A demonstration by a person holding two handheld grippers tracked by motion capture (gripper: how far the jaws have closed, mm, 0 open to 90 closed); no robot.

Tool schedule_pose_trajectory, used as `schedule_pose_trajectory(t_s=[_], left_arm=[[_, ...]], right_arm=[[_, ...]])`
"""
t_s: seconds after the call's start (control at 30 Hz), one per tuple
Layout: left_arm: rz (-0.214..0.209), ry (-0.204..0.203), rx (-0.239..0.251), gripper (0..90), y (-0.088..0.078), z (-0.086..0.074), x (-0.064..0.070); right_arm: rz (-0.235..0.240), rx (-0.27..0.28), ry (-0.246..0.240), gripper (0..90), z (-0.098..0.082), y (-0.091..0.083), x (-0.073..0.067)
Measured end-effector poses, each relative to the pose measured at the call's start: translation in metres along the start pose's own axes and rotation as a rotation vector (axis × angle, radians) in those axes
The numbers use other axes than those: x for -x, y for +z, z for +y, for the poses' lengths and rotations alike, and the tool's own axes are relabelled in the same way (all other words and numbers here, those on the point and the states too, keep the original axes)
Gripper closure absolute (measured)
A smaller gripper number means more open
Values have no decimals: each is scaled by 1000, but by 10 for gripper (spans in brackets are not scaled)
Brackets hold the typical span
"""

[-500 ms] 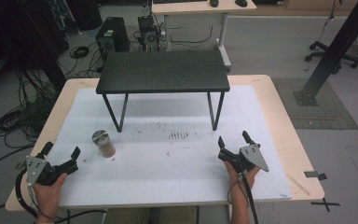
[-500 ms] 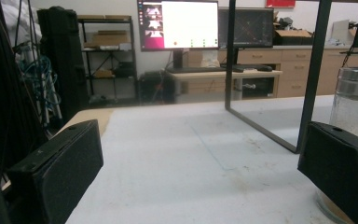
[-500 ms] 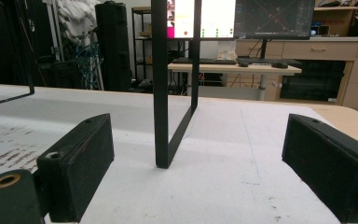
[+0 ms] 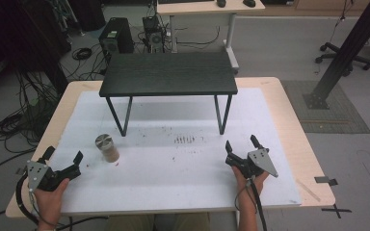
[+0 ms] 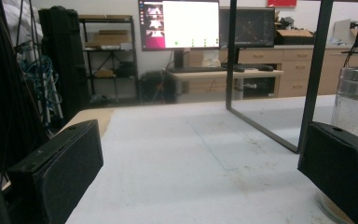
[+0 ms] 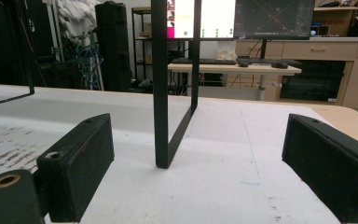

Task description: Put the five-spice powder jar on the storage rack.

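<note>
Left gripper (image 4: 63,160): fingers apart, holding nothing. Right gripper (image 4: 241,143): likewise. Jar (image 4: 106,147): upright on worktop (image 4: 173,168), near left gripper; high view shows its metal lid, left gripper view its clear wall.

no legible text, labels or numbers
</note>
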State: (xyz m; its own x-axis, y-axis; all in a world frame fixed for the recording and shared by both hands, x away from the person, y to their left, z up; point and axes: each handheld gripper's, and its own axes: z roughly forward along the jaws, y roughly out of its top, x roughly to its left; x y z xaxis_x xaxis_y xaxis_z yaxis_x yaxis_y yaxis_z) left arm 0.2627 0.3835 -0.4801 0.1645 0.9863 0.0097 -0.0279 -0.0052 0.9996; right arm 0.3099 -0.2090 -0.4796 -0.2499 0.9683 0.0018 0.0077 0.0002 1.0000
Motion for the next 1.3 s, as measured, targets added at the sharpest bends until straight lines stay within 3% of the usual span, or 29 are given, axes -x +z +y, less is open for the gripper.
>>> schedule_pose_trajectory(t_s=[0.47, 0.67, 0.87, 1.1, 1.3], left_arm=[[-3, -1, -2, 2, 0, 0, 0], [-2, -31, -9, 8, 1, 1, -1], [10, -45, 23, 8, 1, 12, -1], [-29, -38, 60, 7, 0, 30, 6], [-65, -17, 58, 2, -1, 39, 17]], right_arm=[[1, 2, 1, 88, 0, 0, 0], [1, 2, 1, 88, 0, 0, 0], [0, 1, -1, 88, 0, 0, 0], [-1, 2, -2, 88, 0, 0, 0], [0, 3, -4, 88, 0, 0, 0]])
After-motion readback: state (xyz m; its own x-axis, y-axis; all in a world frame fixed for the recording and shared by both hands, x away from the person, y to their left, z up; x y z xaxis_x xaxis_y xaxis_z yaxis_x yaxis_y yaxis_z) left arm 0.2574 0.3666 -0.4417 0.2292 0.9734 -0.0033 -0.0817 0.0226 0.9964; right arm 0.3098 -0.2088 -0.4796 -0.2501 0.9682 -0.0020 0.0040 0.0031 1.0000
